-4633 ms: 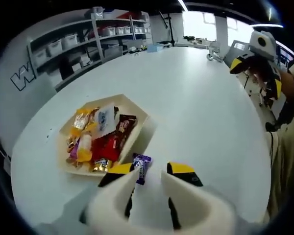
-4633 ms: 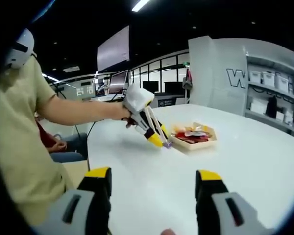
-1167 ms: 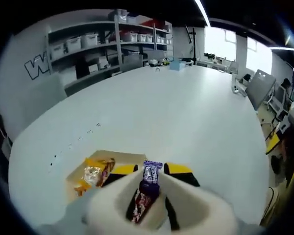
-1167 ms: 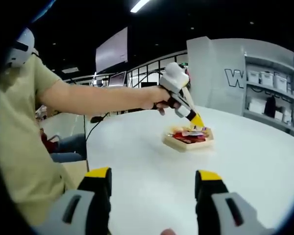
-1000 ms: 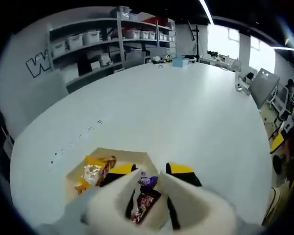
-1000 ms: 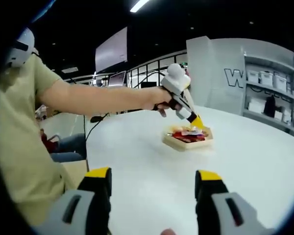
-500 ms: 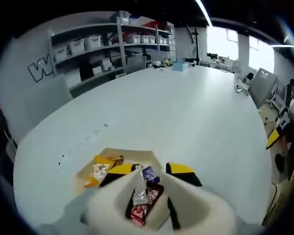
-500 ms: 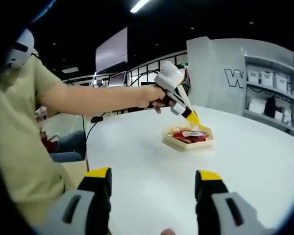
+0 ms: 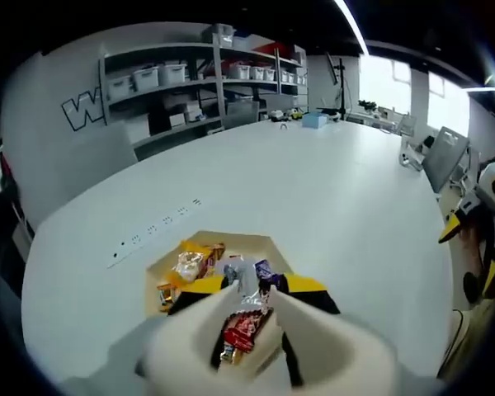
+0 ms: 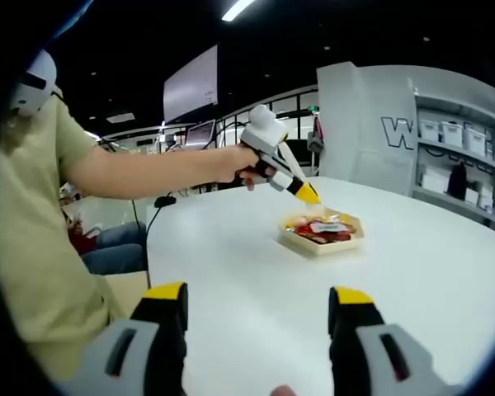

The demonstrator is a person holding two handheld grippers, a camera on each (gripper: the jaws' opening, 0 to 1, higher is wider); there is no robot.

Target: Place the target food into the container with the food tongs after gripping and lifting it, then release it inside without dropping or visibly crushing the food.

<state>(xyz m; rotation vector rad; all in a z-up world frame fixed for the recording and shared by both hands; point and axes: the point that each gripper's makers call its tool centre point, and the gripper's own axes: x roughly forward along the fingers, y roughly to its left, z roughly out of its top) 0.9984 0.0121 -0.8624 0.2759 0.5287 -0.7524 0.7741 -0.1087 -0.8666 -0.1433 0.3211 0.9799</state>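
The wooden tray [image 9: 241, 240] holds several wrapped snacks, among them the purple candy [image 9: 262, 270], which lies loose at the pile's near edge beside a red pack [image 9: 245, 327]. My left gripper [image 9: 254, 286] hovers just above the tray, open, with nothing between its yellow-tipped jaws. In the right gripper view the left gripper [image 10: 306, 195] hangs above and left of the tray [image 10: 322, 247], apart from it. My right gripper [image 10: 257, 304] stays low over the near table, jaws wide open and empty.
The big white table [image 9: 313, 181] stretches far beyond the tray, with a row of sockets [image 9: 161, 223] to its left. Shelves with bins [image 9: 190, 82] line the back wall. A person in a beige shirt [image 10: 41, 247] stands at the left.
The purple candy left the left gripper's jaws about a second ago and now lies in the tray. The left gripper has since risen and drawn back from the tray. The right gripper is still.
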